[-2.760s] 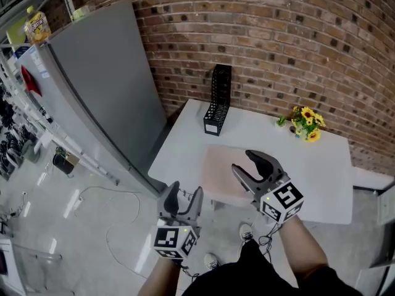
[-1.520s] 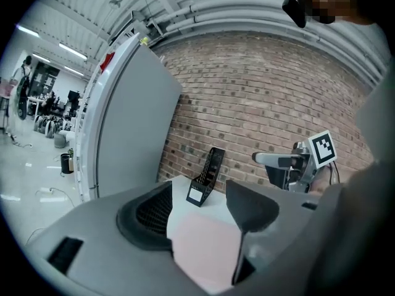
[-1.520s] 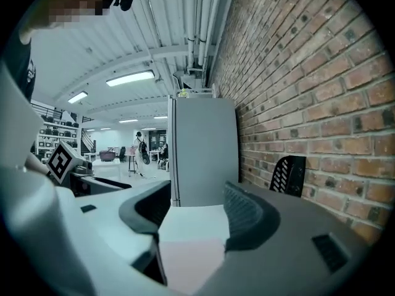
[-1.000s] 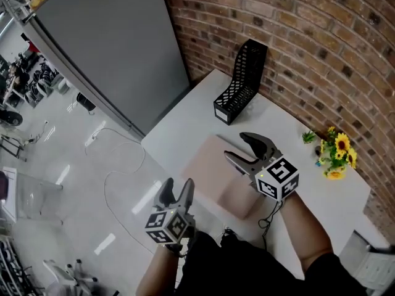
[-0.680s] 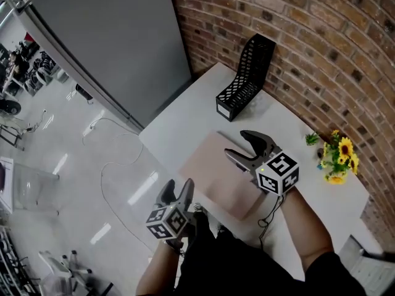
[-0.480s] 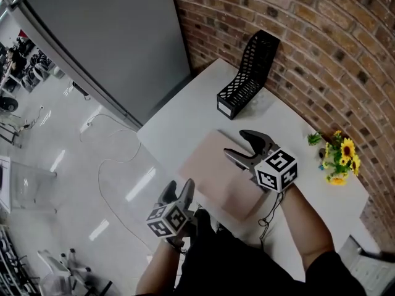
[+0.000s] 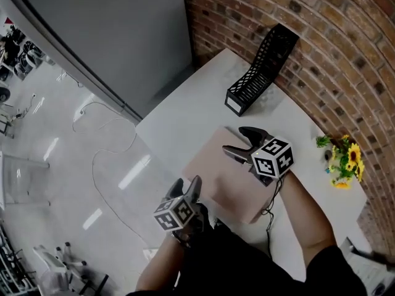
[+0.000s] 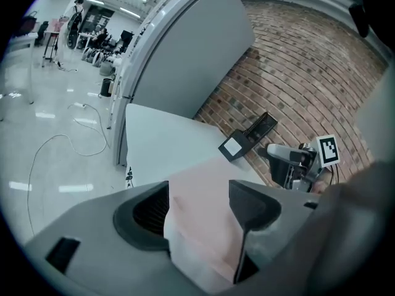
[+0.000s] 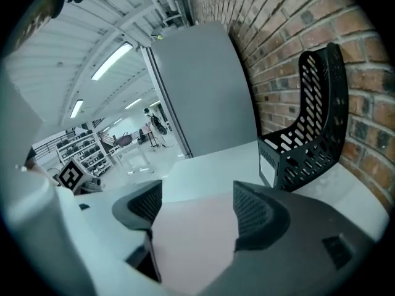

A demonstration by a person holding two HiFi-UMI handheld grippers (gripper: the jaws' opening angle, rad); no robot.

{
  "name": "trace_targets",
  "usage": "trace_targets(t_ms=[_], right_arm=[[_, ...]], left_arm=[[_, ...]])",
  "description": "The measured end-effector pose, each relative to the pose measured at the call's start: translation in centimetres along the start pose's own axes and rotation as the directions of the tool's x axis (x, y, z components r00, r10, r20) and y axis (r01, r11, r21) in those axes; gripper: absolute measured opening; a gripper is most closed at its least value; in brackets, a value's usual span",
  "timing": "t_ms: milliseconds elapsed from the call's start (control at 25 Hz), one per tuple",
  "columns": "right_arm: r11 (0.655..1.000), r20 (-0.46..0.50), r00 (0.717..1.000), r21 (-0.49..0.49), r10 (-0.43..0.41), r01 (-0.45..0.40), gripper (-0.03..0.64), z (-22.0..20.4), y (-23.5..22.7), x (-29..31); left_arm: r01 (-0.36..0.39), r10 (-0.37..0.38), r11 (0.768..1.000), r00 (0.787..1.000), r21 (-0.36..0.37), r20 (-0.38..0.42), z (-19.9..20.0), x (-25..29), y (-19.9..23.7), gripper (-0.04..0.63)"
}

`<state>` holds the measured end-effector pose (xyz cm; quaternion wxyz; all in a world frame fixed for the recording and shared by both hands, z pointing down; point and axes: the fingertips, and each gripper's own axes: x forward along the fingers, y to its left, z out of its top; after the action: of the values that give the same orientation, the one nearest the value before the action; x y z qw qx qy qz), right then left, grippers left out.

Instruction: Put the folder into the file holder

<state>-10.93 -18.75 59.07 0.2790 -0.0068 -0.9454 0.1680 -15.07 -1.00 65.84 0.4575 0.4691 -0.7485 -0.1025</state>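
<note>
A pale pink folder (image 7: 222,177) lies flat on the white table (image 7: 185,119). The black mesh file holder (image 7: 259,73) stands upright at the far side, by the brick wall. My right gripper (image 7: 237,140) hovers open over the folder's far part. Its jaws have just been opening, with only the folder (image 9: 191,239) beneath them and the file holder (image 9: 308,134) ahead. My left gripper (image 7: 187,184) is open at the folder's near left corner. In the left gripper view the folder (image 8: 203,214) shows between the spread jaws, with no pad pressing on it.
A small bunch of sunflowers (image 7: 342,159) stands at the table's right end. A tall grey panel (image 7: 111,36) rises left of the table, against the brick wall (image 7: 321,29). A cable (image 7: 105,159) trails over the shiny floor below the table's left edge.
Both grippers have come down toward the folder. The right jaws stand wider than before. The left gripper has closed in on the folder's near corner.
</note>
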Motion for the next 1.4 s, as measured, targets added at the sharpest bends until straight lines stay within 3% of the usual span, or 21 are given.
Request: trace_targets(t_ms=[440, 800, 1080, 1400], right_arm=[[0.999, -0.219, 0.976, 0.051, 0.023, -0.012, 0.420, -3.5, -3.2, 6.4], [0.995, -0.360, 0.929, 0.076, 0.088, -0.065, 0.446, -5.9, -4.0, 10.0], [0.996, -0.409, 0.909, 0.065, 0.075, -0.053, 0.445, -7.6, -4.6, 10.8], [0.998, -0.398, 0.916, 0.050, 0.053, -0.036, 0.445, -7.5, -4.5, 11.0]], left_arm=[[0.012, -0.017, 0.999, 0.995, -0.052, -0.100, -1.4, 2.5, 1.6, 0.291], [0.019, -0.026, 0.998, 0.991, -0.055, -0.129, -1.0, 3.8, 2.5, 0.291], [0.004, -0.013, 0.997, 0.991, -0.073, -0.132, -1.1, 4.5, 3.0, 0.290], [-0.065, 0.059, 0.996, 0.994, -0.068, -0.089, -1.0, 5.0, 3.8, 0.290]])
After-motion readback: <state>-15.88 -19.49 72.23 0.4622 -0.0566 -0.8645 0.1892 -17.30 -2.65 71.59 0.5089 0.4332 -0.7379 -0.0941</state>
